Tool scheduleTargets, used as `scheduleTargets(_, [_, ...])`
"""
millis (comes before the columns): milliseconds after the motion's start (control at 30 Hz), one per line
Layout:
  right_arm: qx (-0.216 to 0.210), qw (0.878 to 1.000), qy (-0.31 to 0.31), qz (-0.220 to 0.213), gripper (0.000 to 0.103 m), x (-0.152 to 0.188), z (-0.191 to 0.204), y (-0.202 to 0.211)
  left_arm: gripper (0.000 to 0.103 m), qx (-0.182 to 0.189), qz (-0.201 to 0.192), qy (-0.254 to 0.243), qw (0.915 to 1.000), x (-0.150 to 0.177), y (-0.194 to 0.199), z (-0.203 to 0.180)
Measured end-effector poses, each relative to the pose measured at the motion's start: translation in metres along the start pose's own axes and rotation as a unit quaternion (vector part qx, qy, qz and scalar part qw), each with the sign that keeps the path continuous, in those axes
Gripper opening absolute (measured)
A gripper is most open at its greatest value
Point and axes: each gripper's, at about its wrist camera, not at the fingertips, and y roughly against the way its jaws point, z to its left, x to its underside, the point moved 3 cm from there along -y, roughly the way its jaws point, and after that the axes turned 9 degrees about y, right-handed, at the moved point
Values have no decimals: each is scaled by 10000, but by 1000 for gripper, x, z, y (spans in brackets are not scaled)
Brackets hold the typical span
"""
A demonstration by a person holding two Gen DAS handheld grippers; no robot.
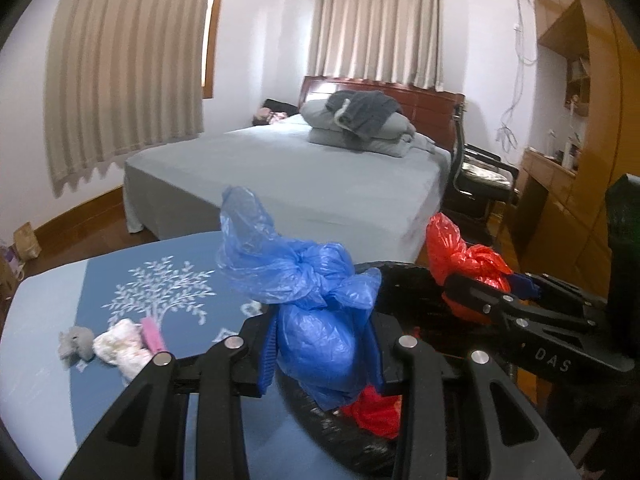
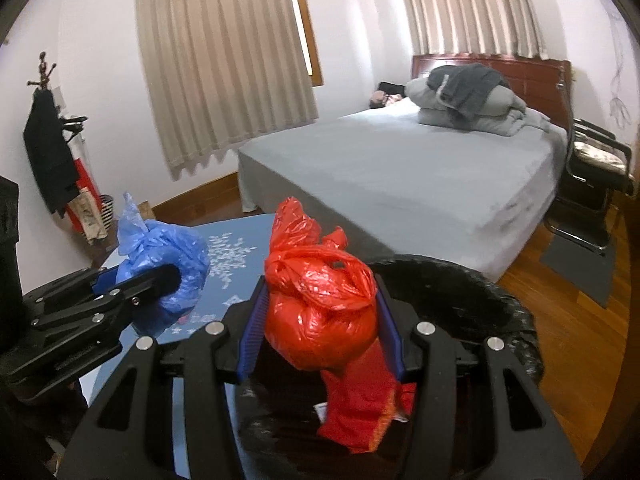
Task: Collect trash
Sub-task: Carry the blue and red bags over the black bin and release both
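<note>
A big grey bed point(image 1: 304, 176) stands by the far wall, with folded bedding point(image 1: 360, 128) piled at its head end. Nearer is the counter point(image 1: 52, 360), covered in a blue cloth with a white tree on it. A black bin bag point(image 2: 480, 280) gapes wide open at the counter's near right edge, and a red scrap point(image 2: 360, 408) lies inside it. The left gripper point(image 1: 324, 352) has its jaws clamped on a knotted blue bag point(image 1: 316, 320). The blue bag stands upright, its long way up and down, and its loose tail points up and a bit left. It hangs over the bin bag's left rim. The right gripper point(image 2: 320, 340) has its jaws clamped on a knotted red bag point(image 2: 320, 312). This bag is upright too, with its tied top pointing up, right over the bin bag's mouth. Near the counter's left edge lie a small grey toy point(image 1: 76, 342), a white crumpled wad point(image 1: 120, 346) and a pink bit point(image 1: 154, 336), all touching in a row.
</note>
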Motion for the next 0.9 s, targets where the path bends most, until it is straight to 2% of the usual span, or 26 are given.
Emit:
scheduleTargets(433, [530,9983,-217,145,49,18,-57,1,36,441,185,-210,9986,3,-43,-46])
scheduleTargets(633, [712,9966,-310,270,53,29,-76,-6,38,633,372,-246,9970,6,-66,-60])
scheduleTargets(667, [741,9963,-317,283,59,30,-80,-7,40,695,405,-234,9965,6,-69,-62])
scheduleTargets(733, [830,9955,-350,299,68,34,-84,-7,59,835,522,-207,9949,7,-75,-64])
scheduleTargets(800, [876,9949,-402,310,76,37,-90,-6,68,871,564,-186,9944,8,-77,-64])
scheduleTargets(900, [977,9938,-462,269,87,40,-95,-3,75,812,544,-197,9950,9,-75,-61])
